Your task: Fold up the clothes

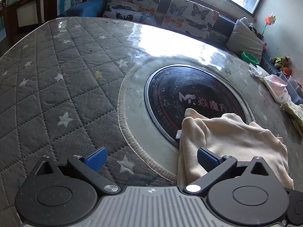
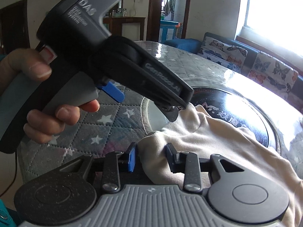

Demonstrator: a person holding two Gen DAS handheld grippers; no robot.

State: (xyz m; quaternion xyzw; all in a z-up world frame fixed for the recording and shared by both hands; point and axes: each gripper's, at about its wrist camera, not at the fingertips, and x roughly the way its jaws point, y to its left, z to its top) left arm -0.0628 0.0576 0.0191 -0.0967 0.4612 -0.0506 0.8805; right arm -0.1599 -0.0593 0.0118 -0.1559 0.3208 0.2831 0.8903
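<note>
Garment of soft cream fleece (image 1: 233, 140), light, limp and likely to sag, lies rumpled across the black round hotplate (image 1: 189, 94) in the quilted desk (image 1: 56, 75); left gripper (image 1: 151, 158) jaws open, right gripper (image 2: 151, 158) jaws parted around a bunched fold, best taken at edges.

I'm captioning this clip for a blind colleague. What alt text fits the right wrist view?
The right gripper straddles a bunched fold of a cream garment on a star-quilted table. Above it, a hand holds the left gripper, open near the cloth's raised corner.
</note>
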